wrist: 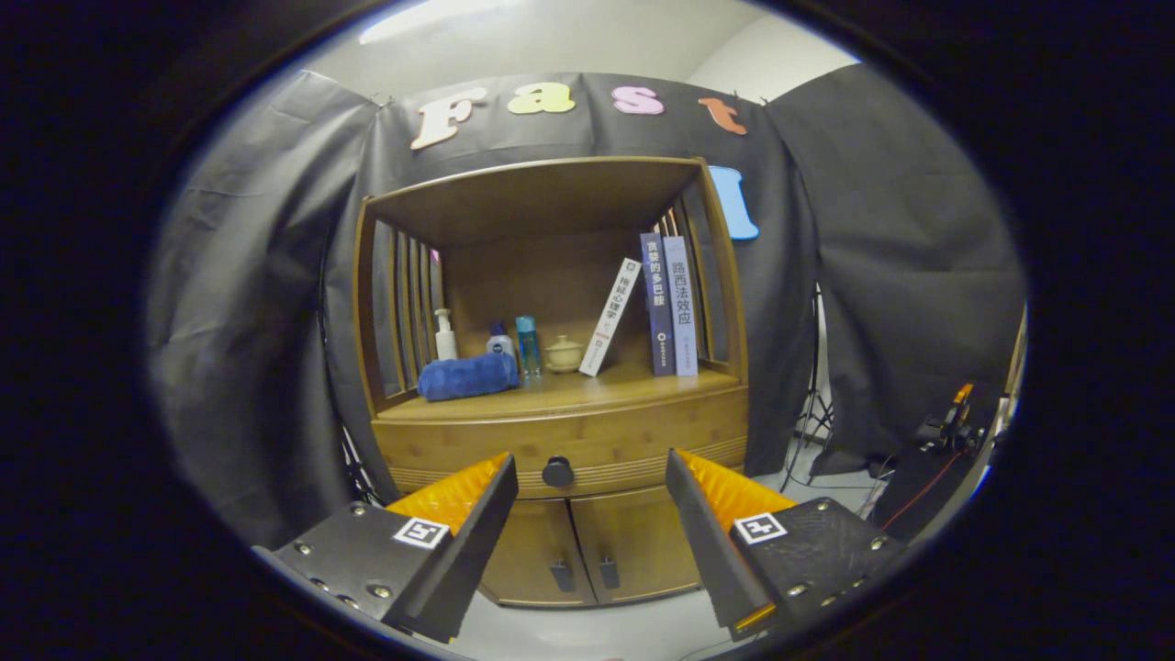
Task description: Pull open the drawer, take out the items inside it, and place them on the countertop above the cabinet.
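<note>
**Facing the closed drawer, claw spread wide**

Looking along my claw (592,473), I see its two fingers (459,500) standing well apart with nothing between them but open air. They hang short of the bamboo cabinet (560,431), touching nothing. The drawer (569,441) sits shut, flush with the cabinet front, and its round black knob (557,472) lies beyond the fingertips, in the gap between them and a little nearer the left finger. I cannot see what the drawer holds.

Below the drawer are two closed doors (587,551) with small dark handles set side by side. Above it, the cabinet's top serves as the table (587,390), roofed by a slatted wooden hutch. On it, toward the left, a rolled blue towel (468,376) lies in front of a white pump bottle (445,335), a dark-capped bottle (500,340) and a slim blue bottle (527,344). A small lidded cup (564,354) stands near the middle. To its right a white book (610,317) leans against two upright books (670,303).
</note>
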{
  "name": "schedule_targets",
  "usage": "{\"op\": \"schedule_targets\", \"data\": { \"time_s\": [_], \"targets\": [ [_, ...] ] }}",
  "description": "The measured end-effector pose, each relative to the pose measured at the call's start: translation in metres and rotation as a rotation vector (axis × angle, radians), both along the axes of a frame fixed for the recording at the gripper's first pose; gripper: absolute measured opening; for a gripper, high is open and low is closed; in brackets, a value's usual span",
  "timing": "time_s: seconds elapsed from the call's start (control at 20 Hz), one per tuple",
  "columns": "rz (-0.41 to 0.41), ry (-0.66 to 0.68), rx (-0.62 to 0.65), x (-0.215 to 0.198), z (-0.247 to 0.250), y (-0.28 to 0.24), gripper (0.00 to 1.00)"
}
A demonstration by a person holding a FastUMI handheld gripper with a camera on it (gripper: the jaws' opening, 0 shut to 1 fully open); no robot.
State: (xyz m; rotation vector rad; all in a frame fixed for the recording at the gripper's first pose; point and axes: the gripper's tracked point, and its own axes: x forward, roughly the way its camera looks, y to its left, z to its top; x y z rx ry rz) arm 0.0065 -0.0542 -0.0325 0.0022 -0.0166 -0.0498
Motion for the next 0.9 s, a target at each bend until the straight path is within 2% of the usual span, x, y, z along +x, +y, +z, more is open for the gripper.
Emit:
{"op": "schedule_targets", "data": {
  "time_s": [0.4,0.7,0.9],
  "targets": [
    [0.001,-0.022,-0.037,0.012,0.000,-0.004,0.97],
    [-0.026,-0.013,-0.051,0.053,-0.022,-0.008,0.97],
    [-0.004,0.048,-0.039,0.083,-0.050,0.000,0.97]
  ]
}}
